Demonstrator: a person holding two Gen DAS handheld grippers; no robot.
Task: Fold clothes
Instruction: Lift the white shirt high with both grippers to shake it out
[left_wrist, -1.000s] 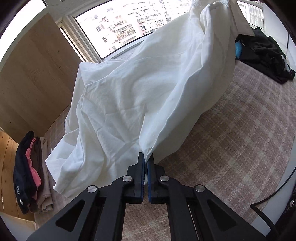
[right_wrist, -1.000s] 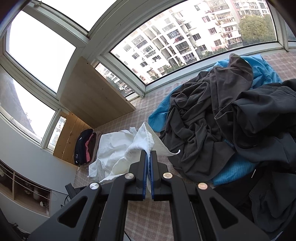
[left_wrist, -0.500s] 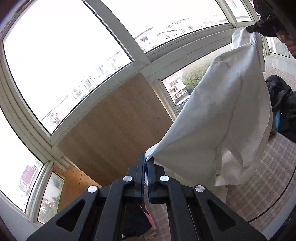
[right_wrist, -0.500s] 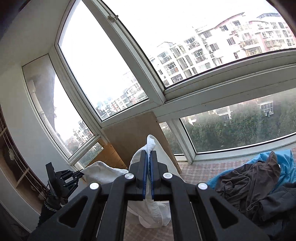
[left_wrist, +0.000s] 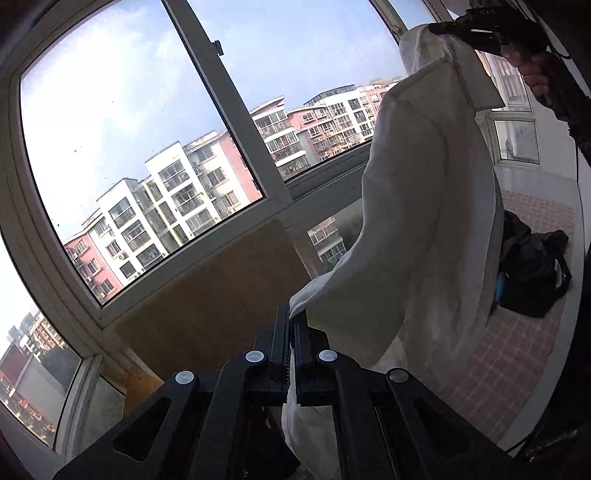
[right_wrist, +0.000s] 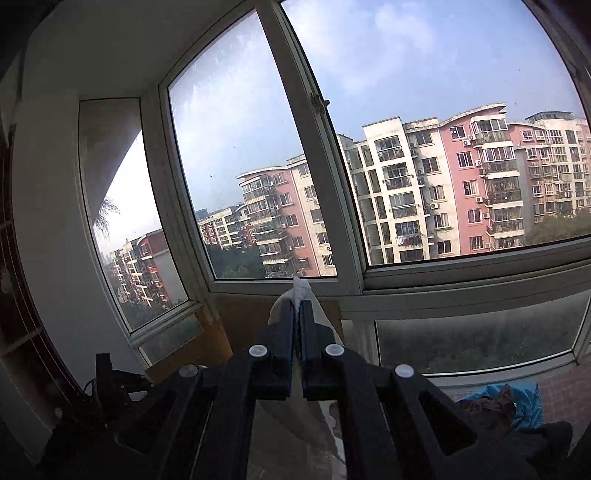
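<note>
**White garment held aloft before the window**

Left claw (left_wrist: 291, 325) clamped on one edge of white cotton garment (left_wrist: 417, 229); right claw (right_wrist: 298, 306) pinching another corner. Hanging stretched between both, above pink checked bed cover (left_wrist: 517, 354). Dark clothes heap (left_wrist: 532, 273) beyond.

Bay window (right_wrist: 443, 166) — white frames, daylight; apartment blocks (right_wrist: 461, 184) outside; wooden panel (left_wrist: 210, 295) below; checked floor (left_wrist: 509, 362).
</note>
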